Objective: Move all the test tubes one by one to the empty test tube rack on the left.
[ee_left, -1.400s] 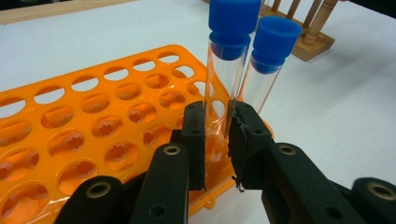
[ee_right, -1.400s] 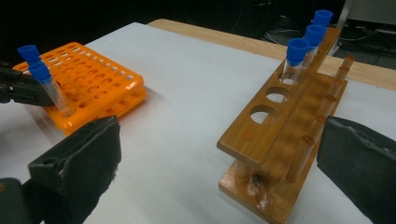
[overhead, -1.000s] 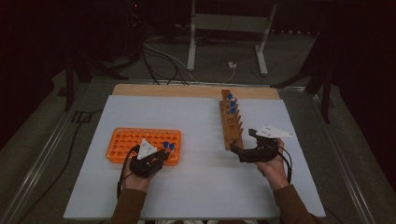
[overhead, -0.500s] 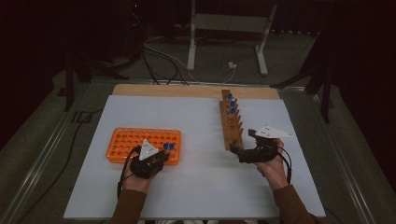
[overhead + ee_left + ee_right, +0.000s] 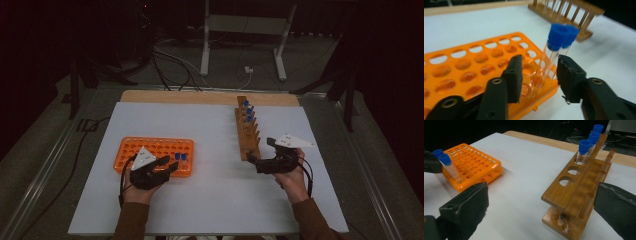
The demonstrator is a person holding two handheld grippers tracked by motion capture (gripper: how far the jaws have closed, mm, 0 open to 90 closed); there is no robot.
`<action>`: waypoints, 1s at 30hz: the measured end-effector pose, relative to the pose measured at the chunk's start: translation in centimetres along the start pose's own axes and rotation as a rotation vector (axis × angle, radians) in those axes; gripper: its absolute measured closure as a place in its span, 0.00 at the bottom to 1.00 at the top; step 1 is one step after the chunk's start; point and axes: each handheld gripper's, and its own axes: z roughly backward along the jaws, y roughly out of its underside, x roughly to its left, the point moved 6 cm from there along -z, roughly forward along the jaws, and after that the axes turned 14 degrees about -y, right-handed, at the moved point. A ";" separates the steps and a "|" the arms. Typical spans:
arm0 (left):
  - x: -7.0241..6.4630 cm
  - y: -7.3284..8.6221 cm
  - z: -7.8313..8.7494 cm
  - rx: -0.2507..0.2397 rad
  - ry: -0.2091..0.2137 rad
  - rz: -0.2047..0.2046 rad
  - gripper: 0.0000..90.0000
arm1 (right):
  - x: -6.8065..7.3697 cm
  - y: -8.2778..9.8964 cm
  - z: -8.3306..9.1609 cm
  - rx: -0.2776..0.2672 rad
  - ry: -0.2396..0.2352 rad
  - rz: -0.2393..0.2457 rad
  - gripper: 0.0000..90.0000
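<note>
While the L jaws have just been opening, the scene is logged as follows.

L gripper [image 5: 171, 165]: held at the near right corner of the orange rack [image 5: 150, 149]; jaws are parted, released. A tube stands between the pads, and a gap is seen on both sides of it in the left gripper view.

Tube, blue cap [image 5: 550, 55]: seated upright in a hole at the rack's corner, leaning slightly. A 2nd capped tube [image 5: 568, 40] is seated just behind it, caps almost touching. Both are seen in the high view as two blue caps at the rack's right end.

Orange rack: laid on the white table sheet [image 5: 210, 195], left half. Other holes seen are unfilled.

R gripper [image 5: 254, 161]: held at the near end of the wooden rack [image 5: 247, 131]; jaws are spread wide, nothing gripped. In the right gripper view the rack's near end lies between the jaws, no contact seen.

Wooden rack: set lengthwise, right of centre, well apart from the orange rack. 3 blue-capped tubes [image 5: 584, 151] are seated at its far end; near holes are vacant.

Hands: each gripper is held by one hand, brown sleeves at the bottom edge of the high view.
</note>
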 end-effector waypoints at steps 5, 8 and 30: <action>0.9 -0.6 0.8 -0.071 -0.004 0.027 0.57 | 0.0 -0.2 0.1 -0.016 0.002 0.001 0.00; 1.4 -0.7 0.9 -0.079 -0.022 0.048 0.48 | 0.0 -0.5 0.3 -0.028 0.008 0.004 0.00; 2.5 -0.8 0.5 -0.113 -0.153 0.109 0.01 | -3.5 -3.9 -2.5 -0.024 0.069 0.003 0.04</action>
